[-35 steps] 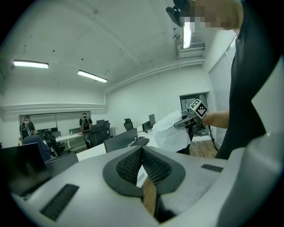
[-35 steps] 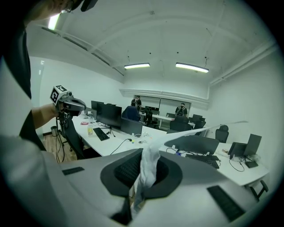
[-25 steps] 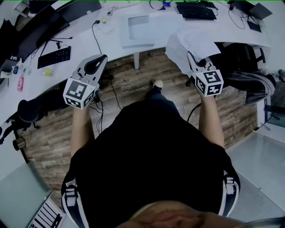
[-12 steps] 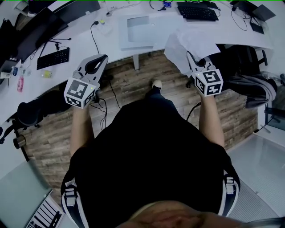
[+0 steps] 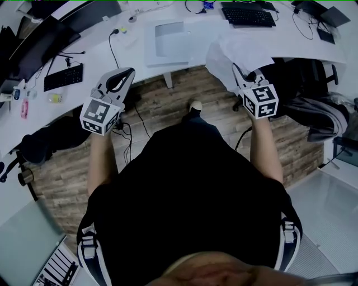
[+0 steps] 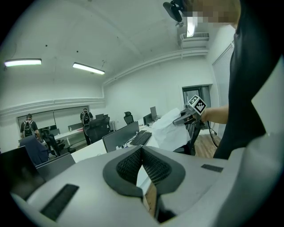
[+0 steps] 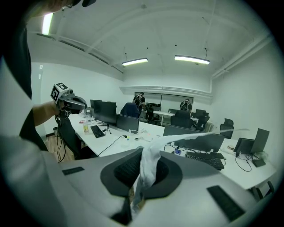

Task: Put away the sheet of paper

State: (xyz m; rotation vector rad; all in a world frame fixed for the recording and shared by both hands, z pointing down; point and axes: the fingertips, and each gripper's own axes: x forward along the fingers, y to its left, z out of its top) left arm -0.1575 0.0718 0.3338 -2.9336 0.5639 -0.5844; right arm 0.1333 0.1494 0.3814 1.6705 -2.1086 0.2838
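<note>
One sheet of paper point(image 5: 241, 51) is pinched at one edge between the jaws of the right gripper point(image 5: 237, 72). In the head view its crumpled free part spreads up and over the near edge of the white desk point(image 5: 140, 66); whether it touches the desktop cannot be told. In the right gripper view the sheet point(image 7: 148, 170) stands clamped between the two dark pads of that gripper point(image 7: 143, 151), rises from them and sweeps off to the right. The left gripper view shows the same sheet point(image 6: 171, 131) hanging beside the right gripper point(image 6: 184, 117), held up above the desk.

The left gripper point(image 5: 126, 75) is well apart from the paper, out over the wooden floor point(image 5: 168, 109) at the desk's near edge. Its jaws are pressed together at the tips with nothing between them point(image 6: 142, 150).

Two keyboards lie on the desk, one at the left point(image 5: 63, 77) and one at the far right point(image 5: 246, 14). A pale flat rectangular thing point(image 5: 166, 42) lies between them; tray or paper cannot be told. One shoe point(image 5: 196, 105) shows on the floor. In the right gripper view two long ceiling lamps point(image 7: 191, 59) glow, and two people point(image 7: 141, 97) stand at the far end of the room.
</note>
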